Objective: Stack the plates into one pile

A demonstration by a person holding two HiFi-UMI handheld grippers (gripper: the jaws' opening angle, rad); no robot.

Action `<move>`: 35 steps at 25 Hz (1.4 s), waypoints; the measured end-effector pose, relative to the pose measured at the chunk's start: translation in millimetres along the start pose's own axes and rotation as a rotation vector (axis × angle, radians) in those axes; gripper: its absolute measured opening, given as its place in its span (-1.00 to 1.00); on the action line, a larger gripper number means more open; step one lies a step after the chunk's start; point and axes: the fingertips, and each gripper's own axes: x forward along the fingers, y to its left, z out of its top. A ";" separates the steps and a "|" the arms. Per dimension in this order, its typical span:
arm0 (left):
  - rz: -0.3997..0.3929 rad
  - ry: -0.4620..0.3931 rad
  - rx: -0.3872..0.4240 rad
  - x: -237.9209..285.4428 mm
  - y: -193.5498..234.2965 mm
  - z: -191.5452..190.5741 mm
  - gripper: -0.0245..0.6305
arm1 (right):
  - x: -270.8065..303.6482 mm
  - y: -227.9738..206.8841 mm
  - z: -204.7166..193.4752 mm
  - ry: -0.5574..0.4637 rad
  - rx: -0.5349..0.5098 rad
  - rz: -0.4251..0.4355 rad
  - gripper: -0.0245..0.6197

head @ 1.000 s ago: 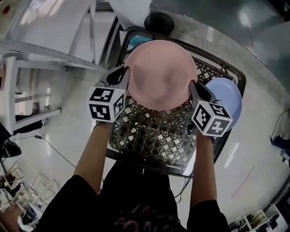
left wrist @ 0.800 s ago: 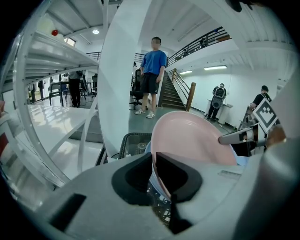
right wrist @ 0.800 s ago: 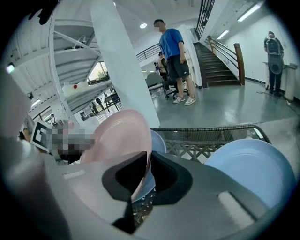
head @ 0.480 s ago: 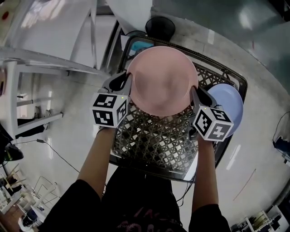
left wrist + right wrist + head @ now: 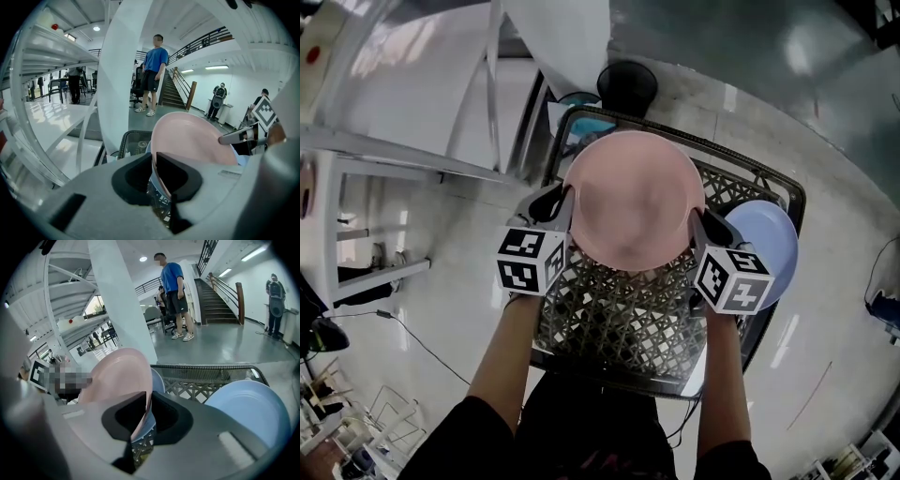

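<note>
I hold a pink plate [image 5: 633, 197] between both grippers above a black wire-mesh basket [image 5: 619, 319]. My left gripper [image 5: 565, 211] is shut on the plate's left rim, and the rim [image 5: 192, 140] runs into the narrow slit between its jaws [image 5: 153, 161]. My right gripper [image 5: 696, 225] is shut on the right rim, where the pink edge [image 5: 119, 376] sits between its jaws [image 5: 149, 404]. A light blue plate [image 5: 769, 248] rests at the basket's right side [image 5: 248, 408]. The edge of another bluish plate [image 5: 157, 378] peeks out behind the pink one.
A black round bin [image 5: 626, 86] and a white column [image 5: 562, 47] stand beyond the basket. White shelving [image 5: 394, 141] runs along the left. A person in a blue shirt [image 5: 154, 70] stands on the floor further off, near stairs [image 5: 220, 301].
</note>
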 end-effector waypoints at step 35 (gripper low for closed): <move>-0.032 0.055 0.034 22.0 5.1 -15.5 -0.80 | 24.5 -4.0 -16.2 0.081 0.009 -0.013 -0.45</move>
